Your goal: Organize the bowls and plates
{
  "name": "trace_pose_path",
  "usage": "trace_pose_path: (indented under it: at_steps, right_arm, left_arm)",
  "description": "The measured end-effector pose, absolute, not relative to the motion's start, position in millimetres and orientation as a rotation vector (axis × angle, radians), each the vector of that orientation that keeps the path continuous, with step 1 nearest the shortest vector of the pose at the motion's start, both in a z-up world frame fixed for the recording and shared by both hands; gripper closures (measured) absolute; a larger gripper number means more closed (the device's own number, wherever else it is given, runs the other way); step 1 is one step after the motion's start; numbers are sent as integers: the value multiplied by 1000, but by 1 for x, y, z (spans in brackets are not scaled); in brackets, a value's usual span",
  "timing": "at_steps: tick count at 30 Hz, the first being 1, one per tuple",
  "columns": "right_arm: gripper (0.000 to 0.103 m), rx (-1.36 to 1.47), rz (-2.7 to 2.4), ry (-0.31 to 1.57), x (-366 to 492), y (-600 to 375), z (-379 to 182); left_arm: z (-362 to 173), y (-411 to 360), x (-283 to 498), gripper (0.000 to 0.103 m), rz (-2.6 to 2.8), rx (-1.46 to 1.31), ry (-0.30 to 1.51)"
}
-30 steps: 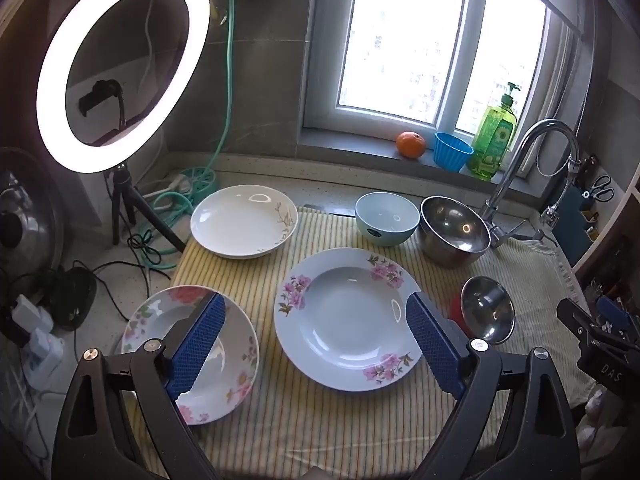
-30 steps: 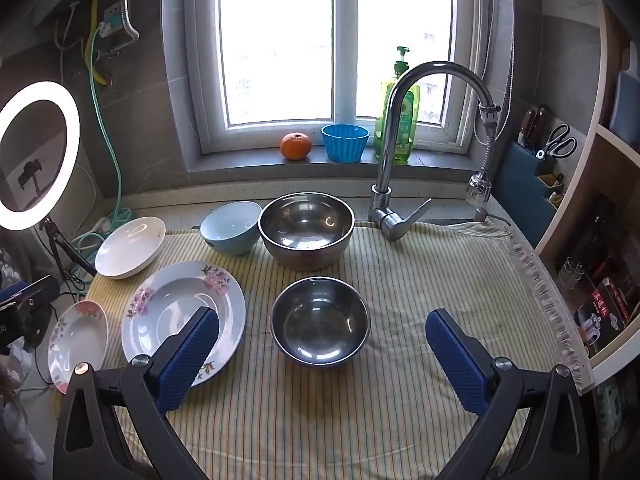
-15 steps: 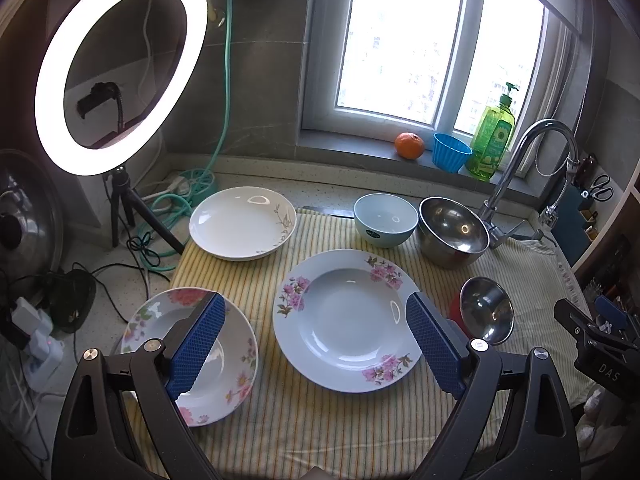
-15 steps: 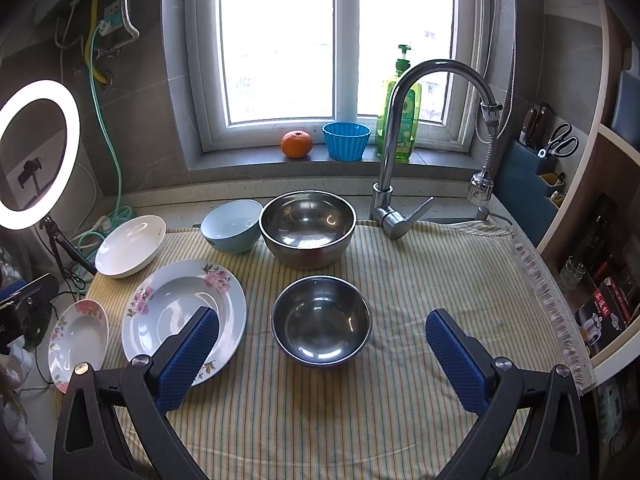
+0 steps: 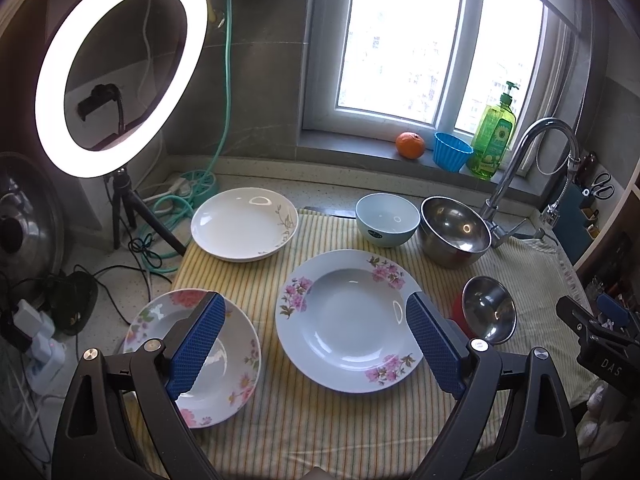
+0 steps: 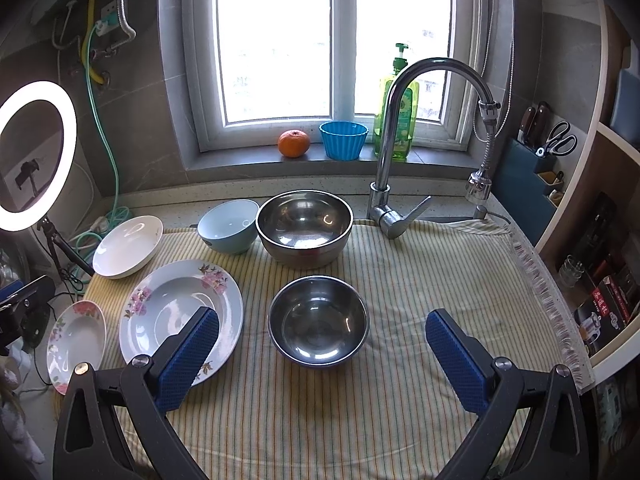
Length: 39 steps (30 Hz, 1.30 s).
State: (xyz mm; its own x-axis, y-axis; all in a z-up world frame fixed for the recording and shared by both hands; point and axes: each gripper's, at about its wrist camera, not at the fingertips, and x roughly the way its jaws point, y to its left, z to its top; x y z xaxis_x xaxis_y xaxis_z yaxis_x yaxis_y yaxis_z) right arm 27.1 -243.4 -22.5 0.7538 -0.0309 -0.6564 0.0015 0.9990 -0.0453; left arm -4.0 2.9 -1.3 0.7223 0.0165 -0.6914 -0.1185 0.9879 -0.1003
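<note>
Both grippers hover above the striped cloth (image 6: pixel 420 280) with their blue pads spread wide and nothing between them: the left gripper (image 5: pixel 316 340) frames the large pink-flowered plate (image 5: pixel 348 320), the right gripper (image 6: pixel 320 354) frames the small steel bowl (image 6: pixel 318 322). The left wrist view alone shows a red object (image 5: pixel 458 312) tucked under that small steel bowl and the full small floral plate (image 5: pixel 208 356) overhanging the cloth's left edge. The right wrist view alone shows the cloth's bare right half, and both views show the white plate (image 6: pixel 128 246), light blue bowl (image 6: pixel 228 226) and large steel bowl (image 6: pixel 304 228) in 1 row at the back.
</note>
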Motion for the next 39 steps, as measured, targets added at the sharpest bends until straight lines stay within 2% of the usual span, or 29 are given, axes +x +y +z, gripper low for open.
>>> trace_pose_path:
  at_steps: [39]
  right_arm:
    - [1,-34,-12,732,30,-243,-27]
  left_arm:
    - [-3,-3,-5,11,71,-134,759]
